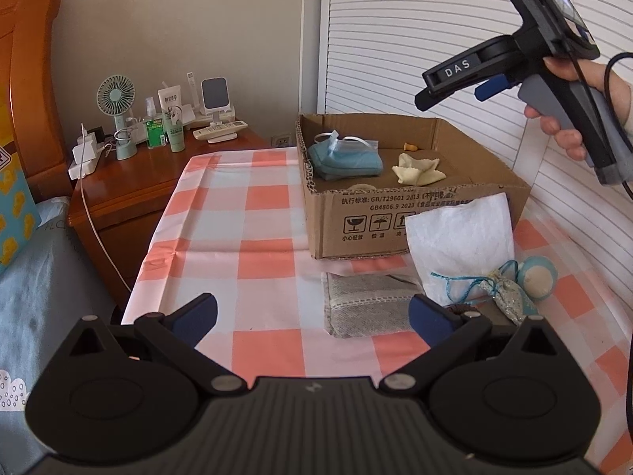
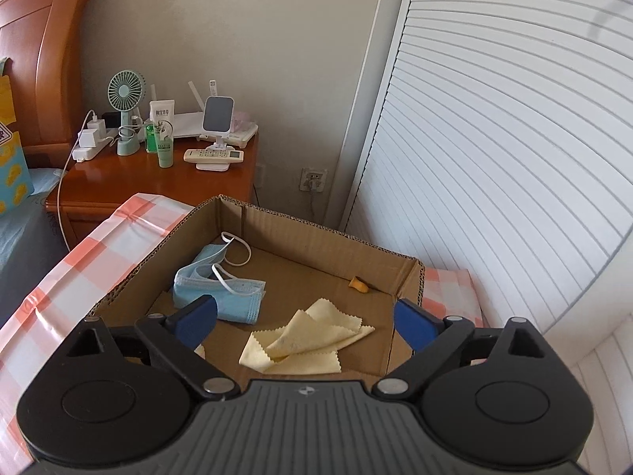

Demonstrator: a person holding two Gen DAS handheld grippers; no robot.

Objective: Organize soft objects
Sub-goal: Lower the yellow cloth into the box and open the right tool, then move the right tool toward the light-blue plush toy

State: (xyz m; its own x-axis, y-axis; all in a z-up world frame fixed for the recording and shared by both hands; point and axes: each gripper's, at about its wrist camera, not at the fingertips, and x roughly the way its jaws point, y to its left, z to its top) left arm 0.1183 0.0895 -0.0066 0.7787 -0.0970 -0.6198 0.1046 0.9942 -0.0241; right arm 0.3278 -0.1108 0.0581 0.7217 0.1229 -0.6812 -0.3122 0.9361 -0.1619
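With both claws wide and empty, your right gripper (image 2: 304,318) above the cardboard box (image 1: 415,213), bring the left gripper (image 1: 312,316) squarely onto the grey cloth (image 1: 364,301) before closing.

Cardboard box (image 2: 316,237) open-topped, reachable from above; face mask (image 2: 221,289), yellow cloth (image 2: 308,340) occupy floor.

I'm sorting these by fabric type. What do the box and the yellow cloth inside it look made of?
The box: brown corrugated cardboard, matte, fluting visible along its cut rim. The yellow cloth: probably thin microfibre, matte, with zigzag pinked edges and soft folds.
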